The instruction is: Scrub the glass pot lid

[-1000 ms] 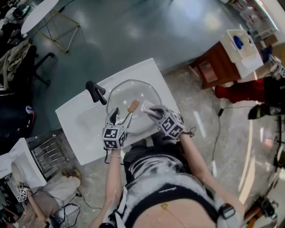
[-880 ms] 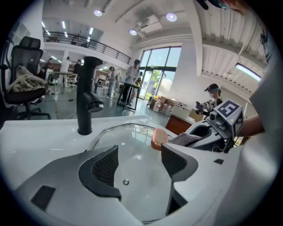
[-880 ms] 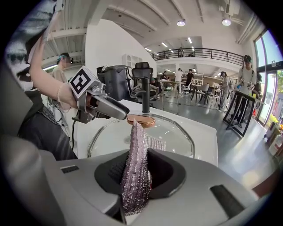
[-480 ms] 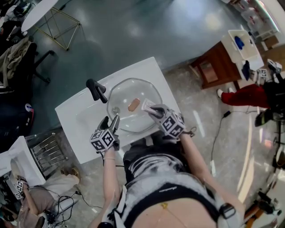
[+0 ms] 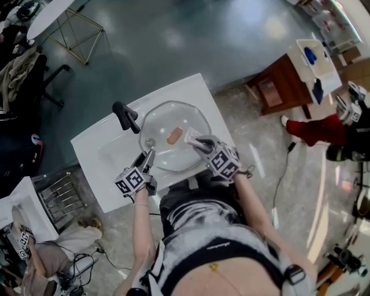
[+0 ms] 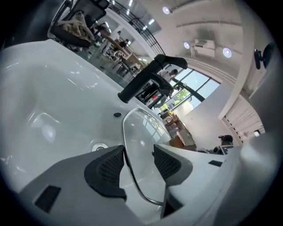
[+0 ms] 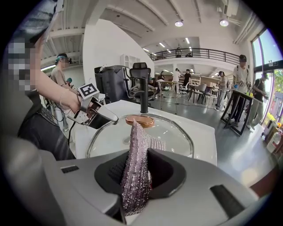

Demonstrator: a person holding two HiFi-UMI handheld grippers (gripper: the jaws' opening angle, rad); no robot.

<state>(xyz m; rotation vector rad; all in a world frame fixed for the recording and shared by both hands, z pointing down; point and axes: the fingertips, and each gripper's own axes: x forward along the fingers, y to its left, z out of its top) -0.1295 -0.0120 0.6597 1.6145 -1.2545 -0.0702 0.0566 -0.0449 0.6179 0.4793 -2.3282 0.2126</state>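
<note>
Quick status from my end. The glass pot lid (image 5: 163,122) sits in the basin of the white sink (image 5: 98,150), dome side up, with its brown knob (image 5: 174,135) in the middle.

My left gripper (image 5: 149,154) is at the lid's near left edge. In the left gripper view the lid's metal rim (image 6: 132,176) runs right between the jaws. One pad (image 6: 108,167) is just about on the rim, but the other pad (image 6: 167,161) is off the glass, so it's not clamped. The jaws have just been closing in on it.

The right gripper (image 5: 193,140) is clenched on a silvery knitted scrub cloth (image 7: 135,167), which sticks up out of the jaws and hangs over the lid's near right side.

In the way: the knob sits straight ahead of the cloth, and the black faucet (image 5: 125,115) stands just behind the lid's far left edge. From the left gripper view it hangs over the rim, with the drain (image 6: 101,147) and a small overflow hole (image 6: 116,115) beside the lid.

Around the sink there's a wire rack (image 5: 60,199) on the floor to the left and a wooden cabinet (image 5: 283,81) to the right with a white box (image 5: 315,60) on top. A person in red trousers (image 5: 315,130) is near it. A round white table (image 5: 49,17) and a black chair (image 5: 23,75) are well off at the top left.
</note>
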